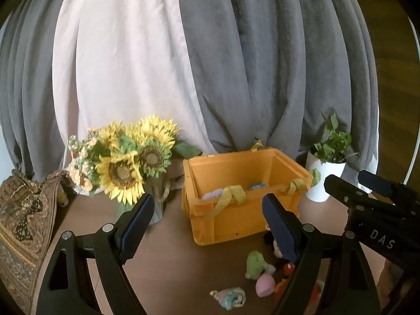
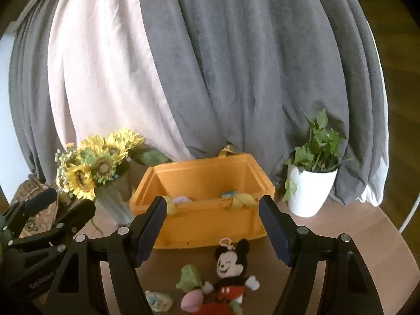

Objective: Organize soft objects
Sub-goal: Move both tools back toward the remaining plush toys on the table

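An orange crate [image 1: 244, 218] [image 2: 210, 225] with yellow strap handles stands on the round brown table; a lilac soft thing [image 1: 214, 193] [image 2: 182, 199] and a teal one [image 2: 227, 193] lie inside. In front of it lie a Mickey Mouse plush [image 2: 231, 273], a green plush [image 1: 256, 261] [image 2: 189, 278], a pink egg-shaped toy [image 1: 265, 284] [image 2: 192, 300] and a pastel plush [image 1: 232, 298] [image 2: 158, 299]. My left gripper [image 1: 207, 228] is open and empty, above the table before the crate. My right gripper [image 2: 212, 231] is open and empty too, above the Mickey plush.
A vase of sunflowers [image 1: 131, 165] [image 2: 97, 168] stands left of the crate and a white pot with a green plant [image 1: 324, 178] [image 2: 312, 186] right of it. Grey and pale curtains [image 2: 236, 78] hang behind. A patterned cloth [image 1: 23, 225] drapes at the left edge.
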Available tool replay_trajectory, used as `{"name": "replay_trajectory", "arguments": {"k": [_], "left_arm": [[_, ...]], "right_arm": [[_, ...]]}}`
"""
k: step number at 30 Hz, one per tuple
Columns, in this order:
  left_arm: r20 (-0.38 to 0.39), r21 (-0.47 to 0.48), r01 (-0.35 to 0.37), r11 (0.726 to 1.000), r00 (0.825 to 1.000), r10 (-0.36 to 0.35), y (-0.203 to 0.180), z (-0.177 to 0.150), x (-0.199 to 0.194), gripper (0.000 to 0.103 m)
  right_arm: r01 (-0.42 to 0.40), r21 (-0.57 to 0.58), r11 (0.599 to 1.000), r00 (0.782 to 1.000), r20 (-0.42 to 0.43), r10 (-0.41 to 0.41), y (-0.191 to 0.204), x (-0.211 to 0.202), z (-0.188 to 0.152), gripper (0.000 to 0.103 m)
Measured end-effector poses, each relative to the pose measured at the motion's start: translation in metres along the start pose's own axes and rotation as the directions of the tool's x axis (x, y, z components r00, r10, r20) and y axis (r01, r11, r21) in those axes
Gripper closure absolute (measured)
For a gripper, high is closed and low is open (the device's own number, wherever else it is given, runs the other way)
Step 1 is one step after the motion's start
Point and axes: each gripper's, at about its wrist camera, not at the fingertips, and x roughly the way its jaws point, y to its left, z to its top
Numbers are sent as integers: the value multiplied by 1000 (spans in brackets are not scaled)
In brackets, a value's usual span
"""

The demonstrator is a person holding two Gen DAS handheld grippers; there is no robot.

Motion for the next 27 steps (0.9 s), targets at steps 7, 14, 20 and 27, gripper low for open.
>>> {"name": "replay_trajectory", "arguments": {"k": [7,14,20,27], "left_arm": [[-25,16,14,1000,1000,-14,2,-22,-12,18],[-61,29,35,999,998,-33,5,-46,-18,18],[-103,26,48,998,994,-45,8,-65,-18,19],[-153,50,66,997,987,-58,8,-87,-10,18]], "right_arm": [[-2,7,1000,1000,-25,3,7,-16,-19,29],[6,19,1000,998,-64,-5,9,-23,-44,29],[9,15,1000,996,-93,-8,14,-27,-63,29],[8,20,1000,989,-149,-5,18,-21,-85,29]]}}
